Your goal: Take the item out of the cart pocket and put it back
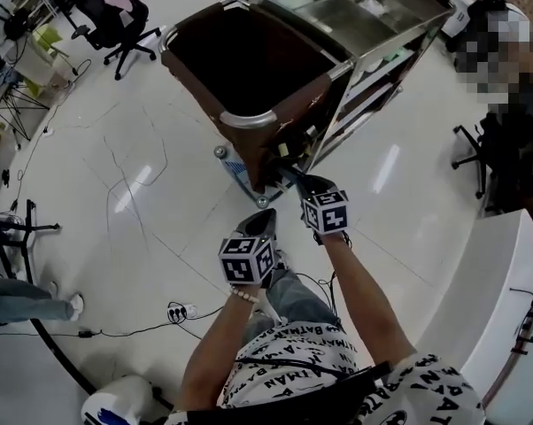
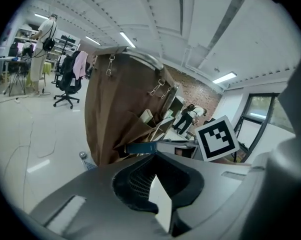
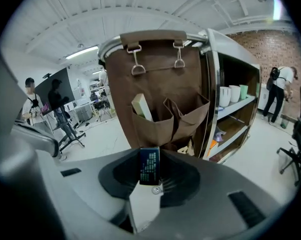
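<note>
Over white floor (image 1: pixel 116 193), facing cart pocket (image 3: pixel 188 119): grips blue box (image 3: pixel 149 166) in right gripper (image 3: pixel 149 183); likely light, rigid, so pinch flat faces; left gripper (image 2: pixel 158 196) closed, empty.

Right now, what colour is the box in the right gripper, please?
Dark blue box; right gripper view.

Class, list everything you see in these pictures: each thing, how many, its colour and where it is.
Cart: one, steel, ahead of the person.
Bag: one, brown, hung on the cart's near end.
Pockets: two, brown, on the bag's front.
Pale box: one, cream, standing in one pocket.
Small box: one, dark blue, held outside the pockets.
Cups: about three, white and green, on a cart shelf.
Office chair: one, black, far left.
Right tongs: one, grey, shut on the small box.
Left tongs: one, grey, shut, empty.
</note>
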A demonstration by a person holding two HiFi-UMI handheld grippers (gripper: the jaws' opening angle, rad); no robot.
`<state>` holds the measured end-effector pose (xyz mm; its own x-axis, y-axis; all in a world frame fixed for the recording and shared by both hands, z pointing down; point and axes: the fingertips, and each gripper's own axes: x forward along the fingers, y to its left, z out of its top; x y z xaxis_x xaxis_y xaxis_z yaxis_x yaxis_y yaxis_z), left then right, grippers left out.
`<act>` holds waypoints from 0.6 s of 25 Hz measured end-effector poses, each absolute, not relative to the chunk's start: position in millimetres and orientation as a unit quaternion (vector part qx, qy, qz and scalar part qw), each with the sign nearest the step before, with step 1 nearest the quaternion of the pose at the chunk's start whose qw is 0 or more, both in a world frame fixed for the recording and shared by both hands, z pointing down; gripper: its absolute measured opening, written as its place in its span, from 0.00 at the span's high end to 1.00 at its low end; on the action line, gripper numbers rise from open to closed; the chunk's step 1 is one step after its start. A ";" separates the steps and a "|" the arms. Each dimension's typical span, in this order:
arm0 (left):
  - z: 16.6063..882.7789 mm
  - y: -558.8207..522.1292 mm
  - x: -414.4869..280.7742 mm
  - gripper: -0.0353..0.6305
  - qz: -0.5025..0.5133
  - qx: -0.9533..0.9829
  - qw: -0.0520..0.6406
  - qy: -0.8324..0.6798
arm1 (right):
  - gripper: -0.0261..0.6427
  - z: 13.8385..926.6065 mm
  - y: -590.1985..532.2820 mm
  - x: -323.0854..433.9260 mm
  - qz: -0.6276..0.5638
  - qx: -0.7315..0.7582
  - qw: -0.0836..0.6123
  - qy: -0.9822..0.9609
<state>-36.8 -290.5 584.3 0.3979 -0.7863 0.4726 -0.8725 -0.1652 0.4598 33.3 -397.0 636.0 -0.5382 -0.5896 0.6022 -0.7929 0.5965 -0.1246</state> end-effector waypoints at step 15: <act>660.7 -349.3 -73.7 0.94 0.071 0.708 0.423 -0.561 | 0.82 771.9 -459.2 -9.4 0.199 0.350 0.383 -0.831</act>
